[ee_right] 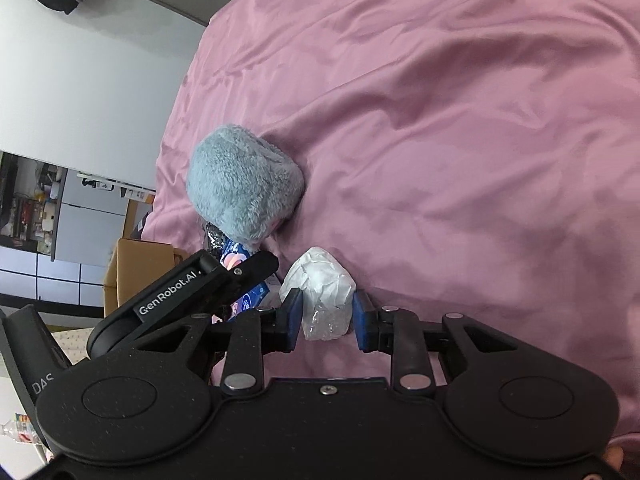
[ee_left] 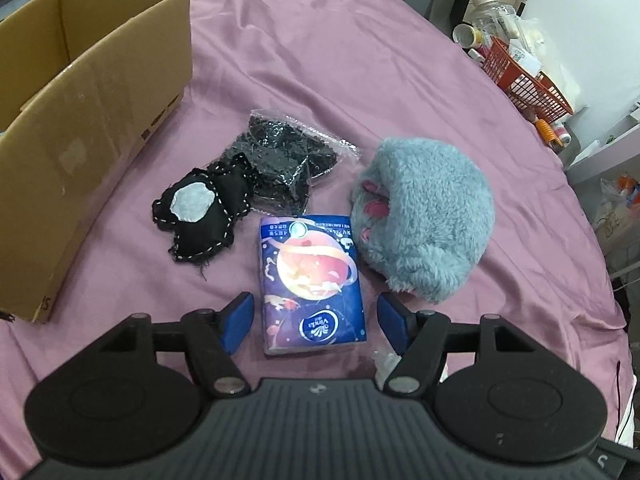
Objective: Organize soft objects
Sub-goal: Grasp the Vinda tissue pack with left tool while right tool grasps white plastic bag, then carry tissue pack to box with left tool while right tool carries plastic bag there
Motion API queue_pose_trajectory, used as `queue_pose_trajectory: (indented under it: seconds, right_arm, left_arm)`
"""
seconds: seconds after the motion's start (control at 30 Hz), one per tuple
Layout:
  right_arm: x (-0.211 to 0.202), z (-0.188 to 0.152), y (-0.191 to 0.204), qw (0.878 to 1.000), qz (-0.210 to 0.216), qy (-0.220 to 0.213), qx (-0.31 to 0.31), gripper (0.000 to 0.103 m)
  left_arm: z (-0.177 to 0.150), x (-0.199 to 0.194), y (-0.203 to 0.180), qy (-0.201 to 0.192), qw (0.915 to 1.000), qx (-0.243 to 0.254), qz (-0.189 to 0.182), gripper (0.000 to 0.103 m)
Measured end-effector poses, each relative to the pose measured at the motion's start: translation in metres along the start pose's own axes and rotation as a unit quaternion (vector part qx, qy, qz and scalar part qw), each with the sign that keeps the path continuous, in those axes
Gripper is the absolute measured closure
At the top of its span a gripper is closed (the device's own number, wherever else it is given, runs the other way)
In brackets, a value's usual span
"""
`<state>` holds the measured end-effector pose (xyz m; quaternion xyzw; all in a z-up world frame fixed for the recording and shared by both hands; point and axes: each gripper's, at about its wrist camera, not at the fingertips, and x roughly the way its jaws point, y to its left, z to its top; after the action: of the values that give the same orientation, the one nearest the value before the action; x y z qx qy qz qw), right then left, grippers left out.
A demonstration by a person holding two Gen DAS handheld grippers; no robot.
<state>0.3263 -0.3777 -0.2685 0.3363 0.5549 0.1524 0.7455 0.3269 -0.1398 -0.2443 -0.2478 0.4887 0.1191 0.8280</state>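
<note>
A blue tissue pack lies on the pink cloth between the fingers of my left gripper, which is open and not touching it. Left of the pack lie a black stitched fabric piece with a white patch and a clear bag of black material. To its right sits a grey-blue plush, also visible in the right wrist view. My right gripper is shut on a white plastic-wrapped bundle that rests on the cloth.
An open cardboard box stands at the left on the cloth-covered table. A red basket and bottles crowd a shelf beyond the right edge. In the right wrist view, wide bare pink cloth stretches ahead and right.
</note>
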Motion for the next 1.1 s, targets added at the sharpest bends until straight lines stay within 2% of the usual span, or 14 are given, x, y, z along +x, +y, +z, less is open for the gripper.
queue_pose_trajectory:
  seconds: [0.07, 0.13, 0.63, 0.77, 1.1]
  right_arm:
    - [-0.002, -0.001, 0.001, 1.0, 0.001, -0.005, -0.002, 0.077]
    - [-0.003, -0.001, 0.004, 1.0, 0.004, -0.009, -0.003, 0.077]
    - [-0.024, -0.011, 0.051, 0.995, 0.039, -0.039, -0.083, 0.077]
    - [-0.036, -0.015, 0.07, 0.991, 0.034, -0.052, -0.116, 0.077]
    - [-0.053, -0.024, 0.124, 0.986, 0.036, -0.08, -0.142, 0.077]
  left_arm:
    - [-0.001, -0.002, 0.001, -0.001, 1.0, 0.002, 0.005, 0.052]
    - [-0.002, -0.006, 0.005, 0.0, 1.0, -0.004, 0.002, 0.053]
    - [0.008, -0.092, 0.032, -0.042, 0.9988, 0.011, -0.022, 0.054]
    - [0.013, -0.117, 0.035, -0.05, 0.9981, 0.019, -0.031, 0.054]
    - [0.034, -0.154, 0.06, -0.062, 0.9968, 0.023, -0.045, 0.054]
